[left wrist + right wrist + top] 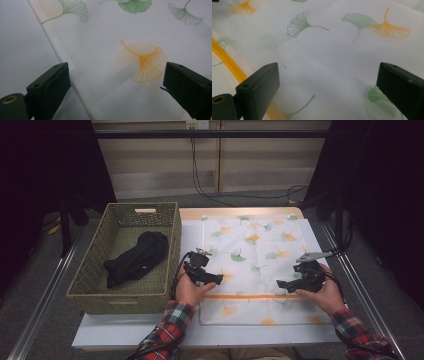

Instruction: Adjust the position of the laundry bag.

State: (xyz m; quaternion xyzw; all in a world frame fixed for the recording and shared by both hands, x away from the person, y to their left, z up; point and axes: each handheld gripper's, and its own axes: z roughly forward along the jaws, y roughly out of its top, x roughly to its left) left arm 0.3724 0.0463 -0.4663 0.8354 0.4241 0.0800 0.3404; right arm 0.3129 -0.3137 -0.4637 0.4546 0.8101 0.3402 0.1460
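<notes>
A white cloth (260, 255) printed with green and orange ginkgo leaves lies flat on the table, folded so an orange stripe (250, 296) runs across its near part. My left gripper (215, 279) hovers open over the cloth's left edge (62, 57), jaws wide apart with nothing between them (115, 87). My right gripper (282, 284) hovers open over the cloth's right part (327, 62), jaws also wide and empty (328, 90); the orange stripe (229, 62) passes by its left jaw.
A woven basket (170, 250) stands at the table's left and holds a bundled black garment (135, 257). A white sheet covers the table (130, 332) under the cloth. Cables hang at the back wall.
</notes>
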